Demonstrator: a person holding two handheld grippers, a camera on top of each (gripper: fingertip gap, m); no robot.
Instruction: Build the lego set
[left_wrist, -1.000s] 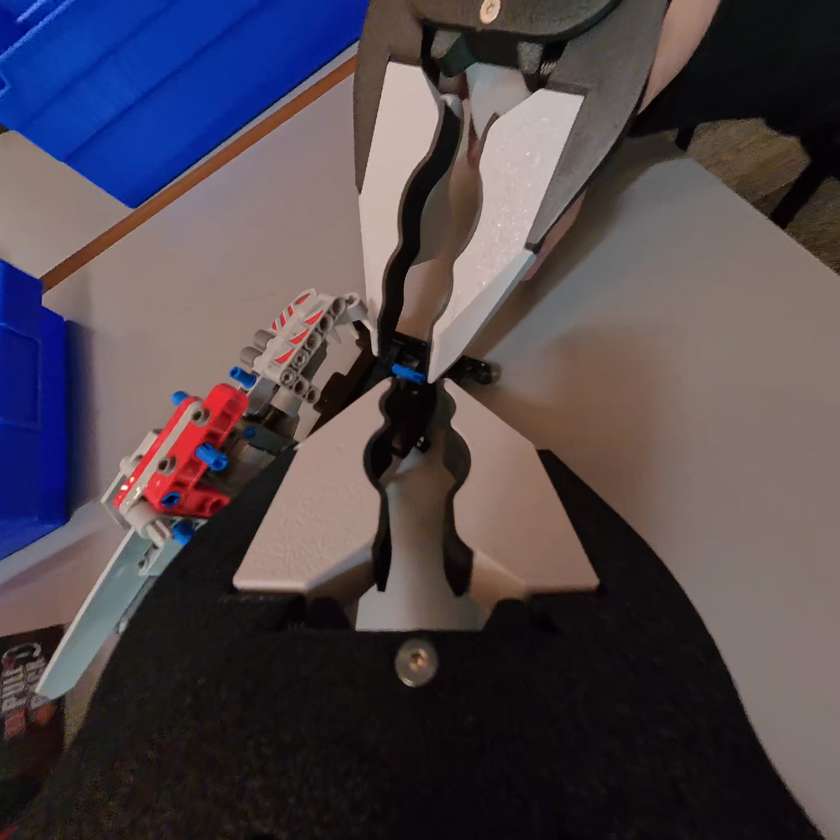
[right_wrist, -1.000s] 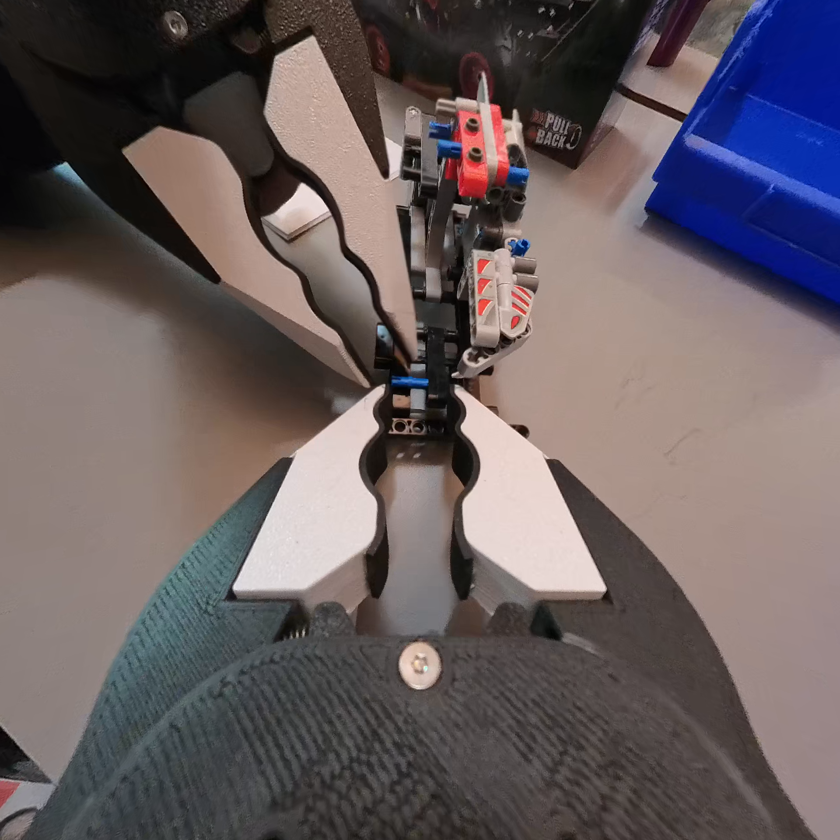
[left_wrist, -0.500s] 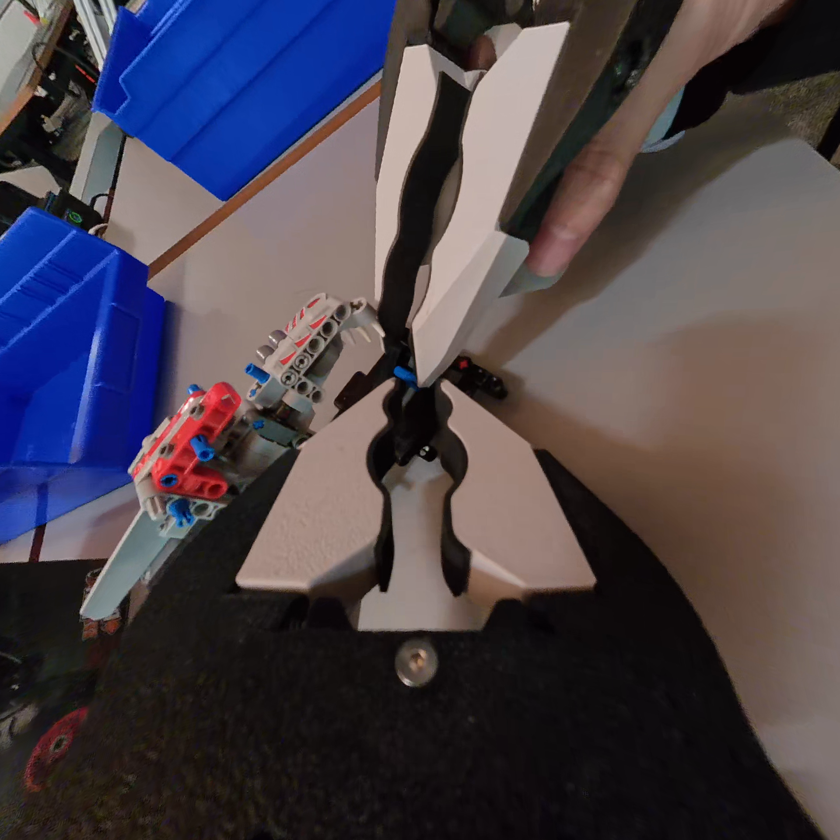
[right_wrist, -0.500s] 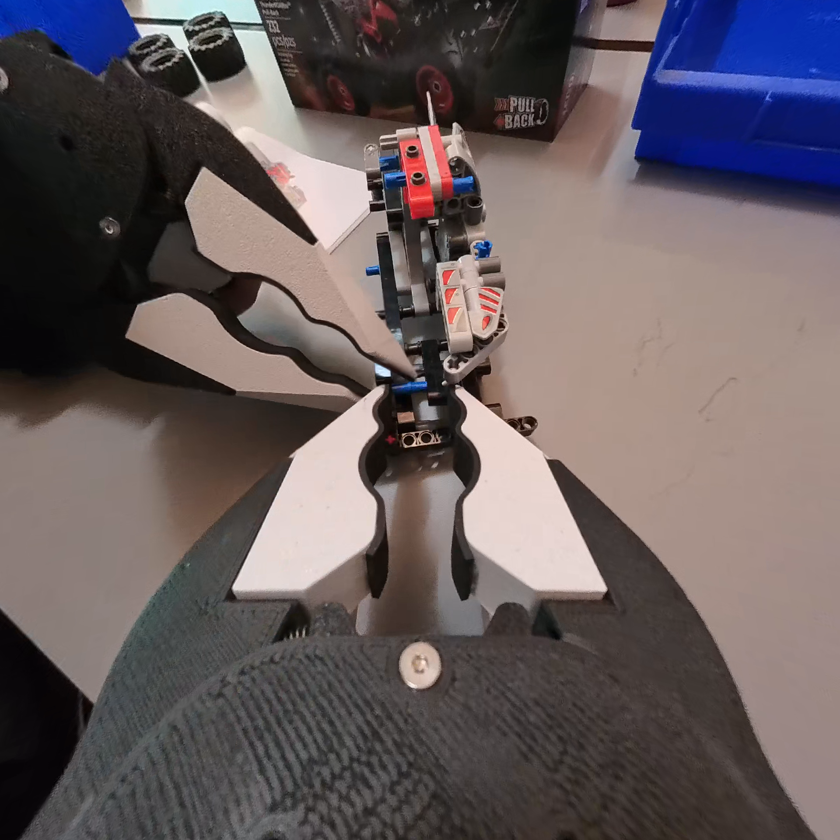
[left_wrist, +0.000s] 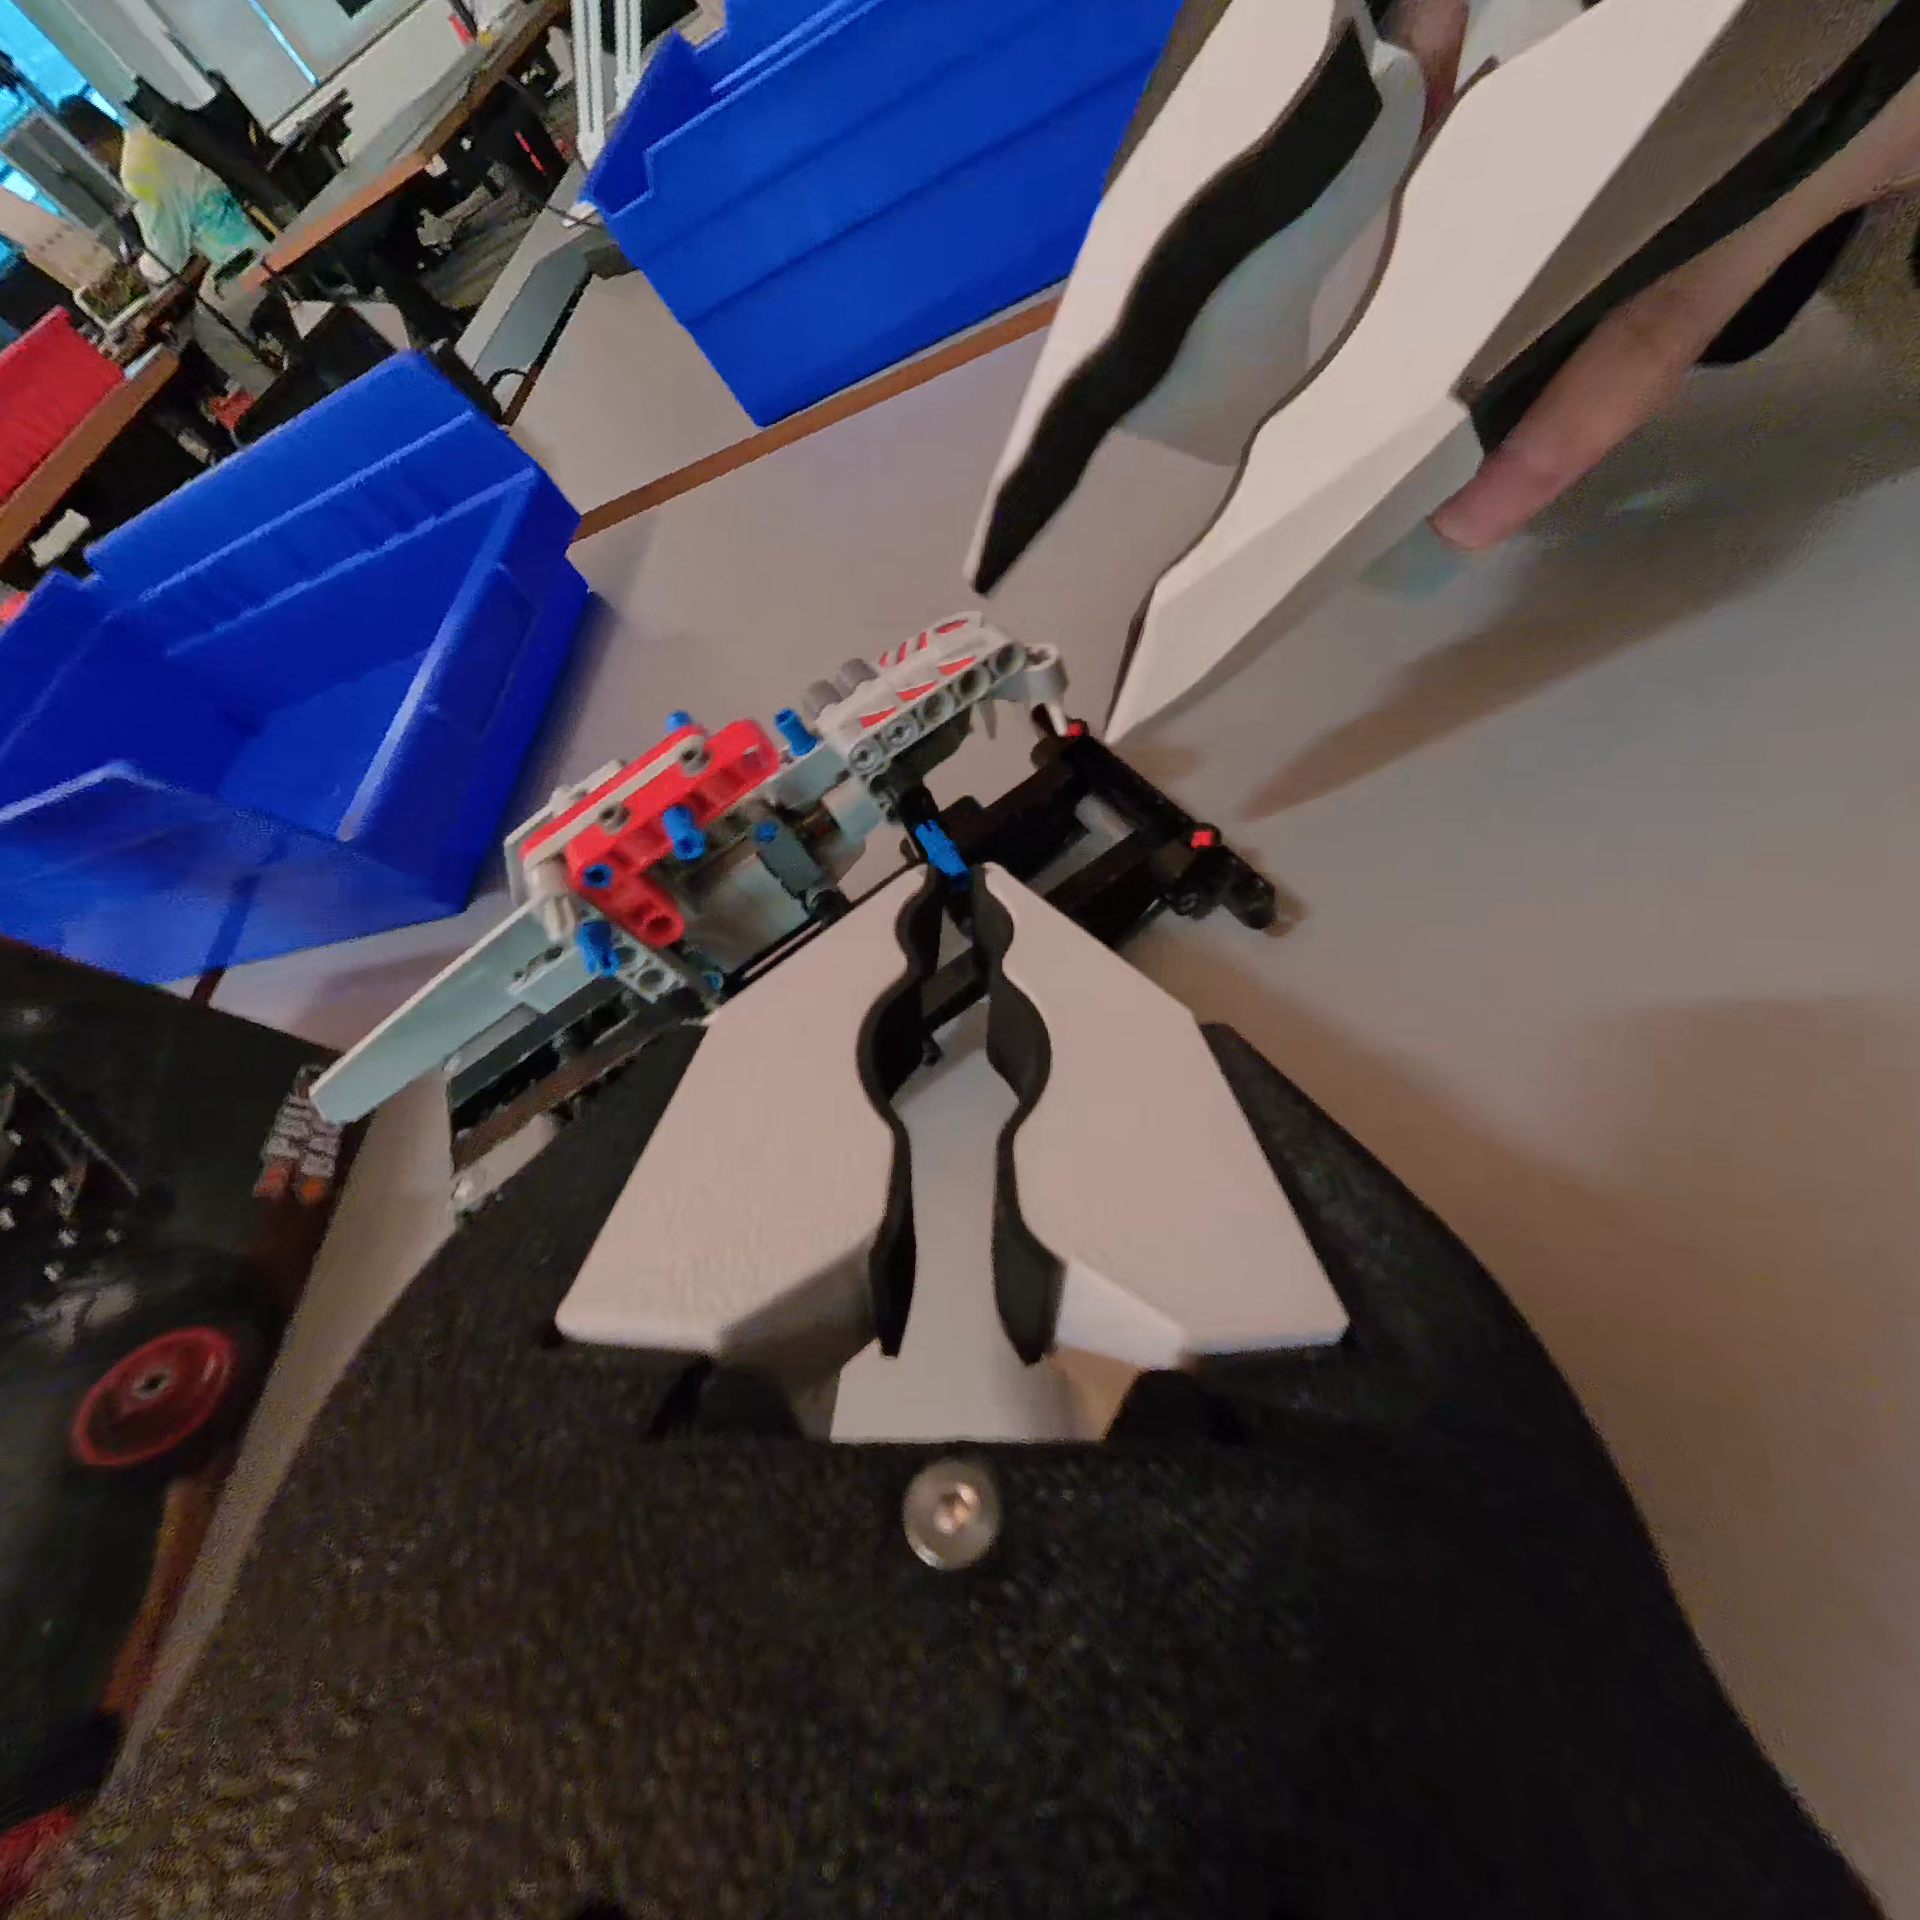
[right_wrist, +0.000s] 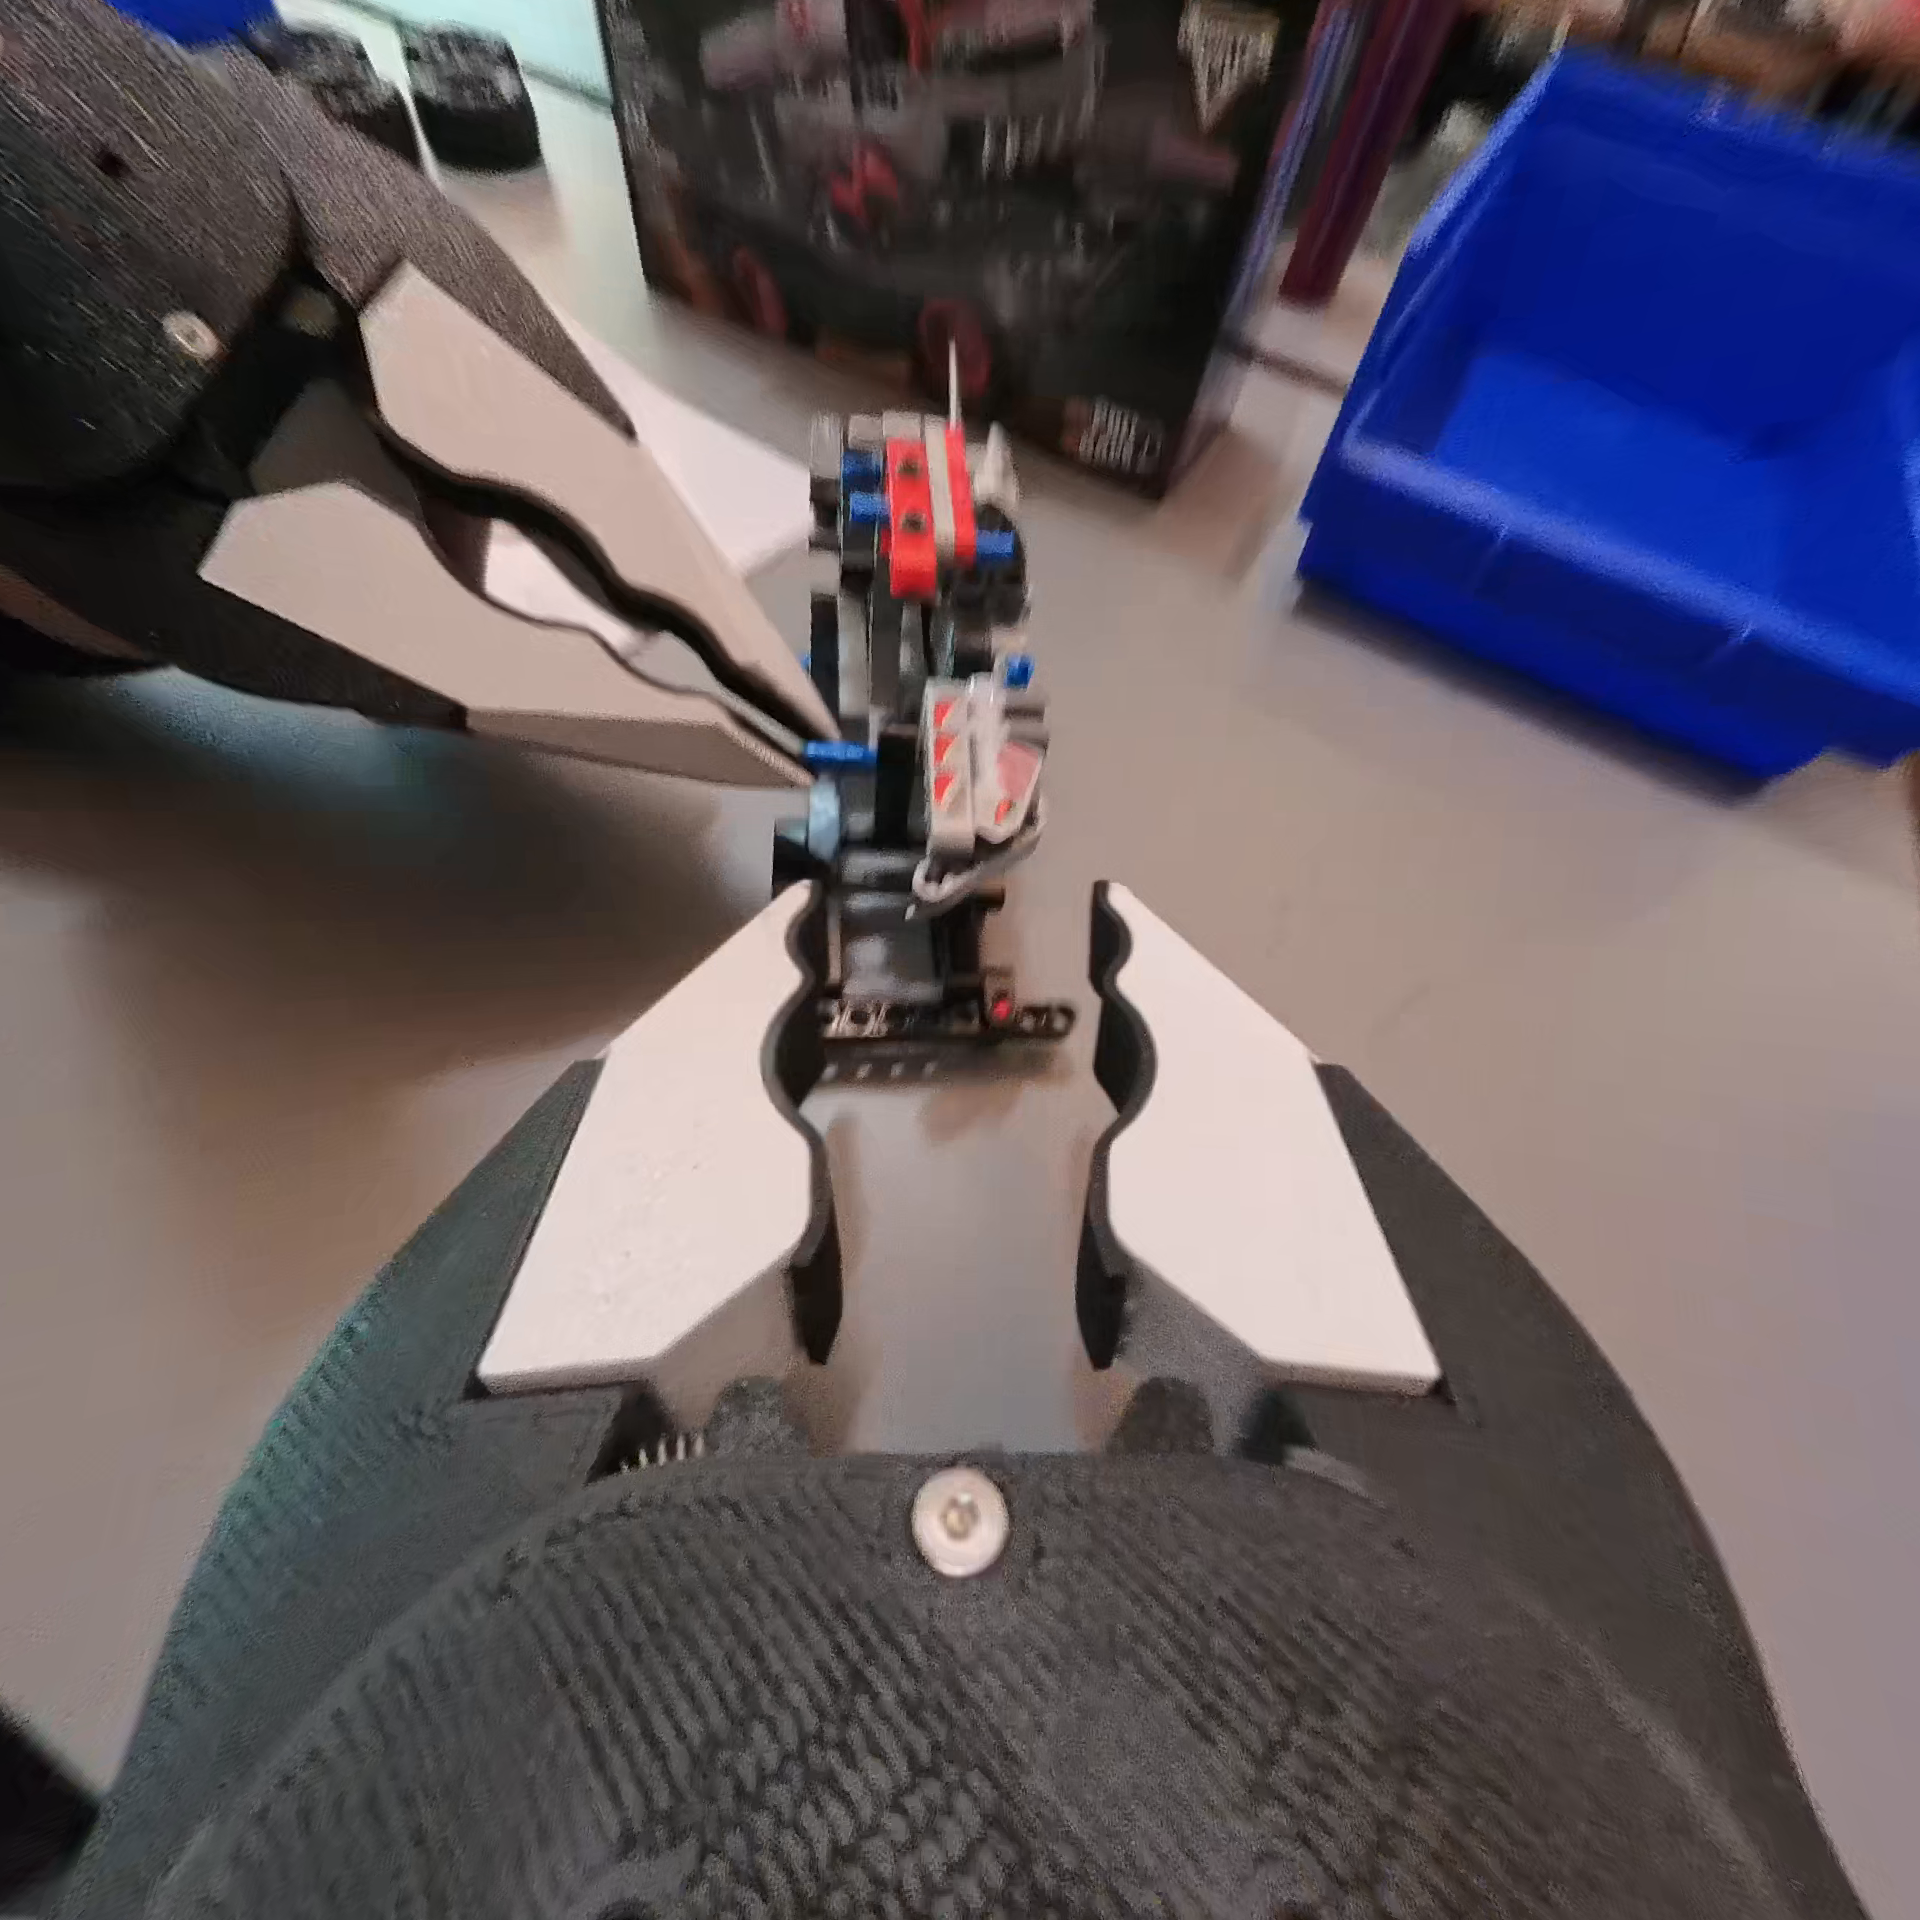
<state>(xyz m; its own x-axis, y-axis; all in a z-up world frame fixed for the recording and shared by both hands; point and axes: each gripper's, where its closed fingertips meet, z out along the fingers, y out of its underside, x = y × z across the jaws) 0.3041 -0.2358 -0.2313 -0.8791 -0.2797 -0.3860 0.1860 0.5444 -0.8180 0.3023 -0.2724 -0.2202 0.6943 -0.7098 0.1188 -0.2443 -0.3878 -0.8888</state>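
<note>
the right gripper (right_wrist: 951, 977), clamped on the black front frame (right_wrist: 940, 1023) of the lego vehicle chassis (right_wrist: 914, 665) half a second ago, now stands with its jaws wide and drawn back, the frame lying free between its tips; in the left wrist view it has lifted up and away from the model. the left gripper (left_wrist: 951, 883) remains pinched narrow, its tips at the blue pin (left_wrist: 940, 842) on the chassis side, though whether it grips the pin or only presses on it cannot be told. the release suggests the pin's insertion is finished or nearly so, the left side alone steadying the model. the chassis rests on the grey table (right_wrist: 1455, 1039), near the dark set box (right_wrist: 935, 208) and a blue bin (right_wrist: 1621, 468). its long axis runs away from the right wrist camera, black frame end nearest, red beam (right_wrist: 920, 520) end toward the box.
</note>
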